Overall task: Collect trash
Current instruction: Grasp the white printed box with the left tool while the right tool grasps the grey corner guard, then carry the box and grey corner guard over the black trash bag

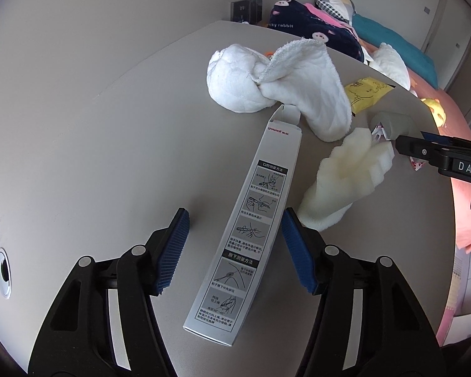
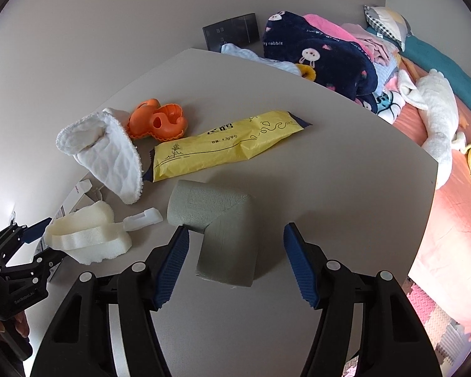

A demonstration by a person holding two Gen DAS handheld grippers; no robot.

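Observation:
A long grey-white thermometer box (image 1: 245, 235) lies on the grey table (image 1: 94, 141), its near half between the open fingers of my left gripper (image 1: 235, 248). A grey L-shaped foam corner guard (image 2: 223, 229) lies between the open fingers of my right gripper (image 2: 235, 251); it also shows in the left wrist view (image 1: 392, 124). White foam packing (image 2: 88, 235) (image 1: 342, 185) lies between the two. A yellow wrapper (image 2: 226, 144) (image 1: 365, 92) lies further back. The right gripper (image 1: 442, 154) shows at the right edge of the left view, and the left gripper (image 2: 34, 245) at the left edge of the right view.
A white cloth (image 1: 276, 91) (image 2: 110, 154) and an orange toy (image 2: 157, 122) lie at the back of the table. Beyond the table's far edge is a bed (image 2: 449, 220) with a dark blanket (image 2: 323, 56) and a white plush toy (image 2: 436, 116). A cable hole (image 1: 3, 273) sits at the left.

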